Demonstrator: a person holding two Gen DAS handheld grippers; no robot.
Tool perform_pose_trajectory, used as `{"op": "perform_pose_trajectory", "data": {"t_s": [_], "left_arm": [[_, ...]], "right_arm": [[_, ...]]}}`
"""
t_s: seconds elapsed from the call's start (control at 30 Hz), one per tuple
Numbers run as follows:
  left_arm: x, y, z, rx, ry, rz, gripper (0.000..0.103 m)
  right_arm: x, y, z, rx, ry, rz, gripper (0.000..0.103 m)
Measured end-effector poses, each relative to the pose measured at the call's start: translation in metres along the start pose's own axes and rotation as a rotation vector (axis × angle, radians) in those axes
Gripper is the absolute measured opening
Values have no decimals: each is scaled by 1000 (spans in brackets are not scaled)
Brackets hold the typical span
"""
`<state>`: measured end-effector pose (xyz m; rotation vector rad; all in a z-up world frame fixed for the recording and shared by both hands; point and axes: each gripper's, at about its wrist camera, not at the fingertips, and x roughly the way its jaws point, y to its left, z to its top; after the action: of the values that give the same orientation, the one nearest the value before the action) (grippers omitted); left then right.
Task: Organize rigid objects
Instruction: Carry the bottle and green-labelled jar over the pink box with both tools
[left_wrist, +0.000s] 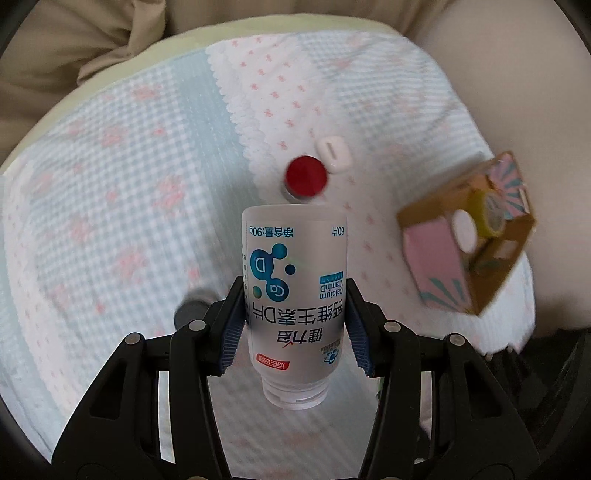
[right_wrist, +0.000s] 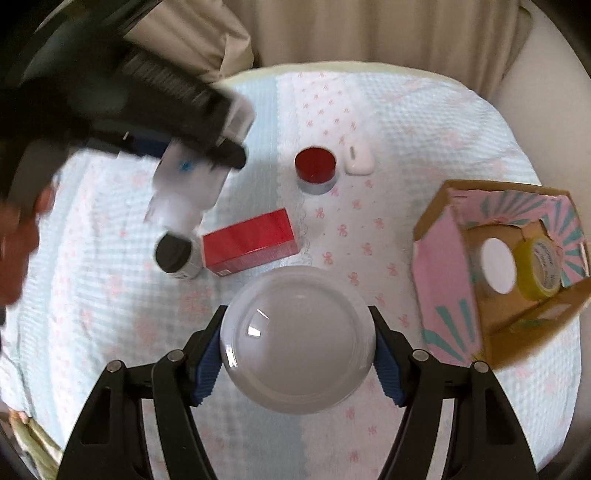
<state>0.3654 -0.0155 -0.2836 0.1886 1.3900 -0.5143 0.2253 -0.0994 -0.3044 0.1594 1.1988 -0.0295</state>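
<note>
My left gripper is shut on a white calcium vitamin bottle, its pads pressing the bottle's sides, cap end toward the camera. It hangs above the cloth. The right wrist view shows that same bottle, blurred, at upper left under the left gripper. My right gripper is shut on a round white domed object, with a pad on each side, held above the cloth.
On the patterned cloth lie a red-capped jar, a small white case, a red box and a black-capped jar. At the right, a pink cardboard box holds a yellow tape roll. Beige cushions surround the cloth.
</note>
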Motion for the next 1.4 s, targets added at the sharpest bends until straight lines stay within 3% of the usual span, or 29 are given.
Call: {"op": "perform_pose_trajectory", "data": {"t_s": [0.3, 0.73, 1.07, 1.4], "left_arm": [[-70, -53, -45, -10, -55, -123, 46], [-81, -158, -41, -25, -93, -154, 47], [-19, -229, -17, -159, -64, -163, 47], [75, -277, 18, -201, 8, -165, 47]], "right_arm": [[-101, -31, -4, 94, -11, 34, 66], [-179, -157, -6, 167, -82, -20, 66], [-165, -280, 21, 152, -46, 12, 66], [-86, -361, 44, 123, 33, 41, 66]]}}
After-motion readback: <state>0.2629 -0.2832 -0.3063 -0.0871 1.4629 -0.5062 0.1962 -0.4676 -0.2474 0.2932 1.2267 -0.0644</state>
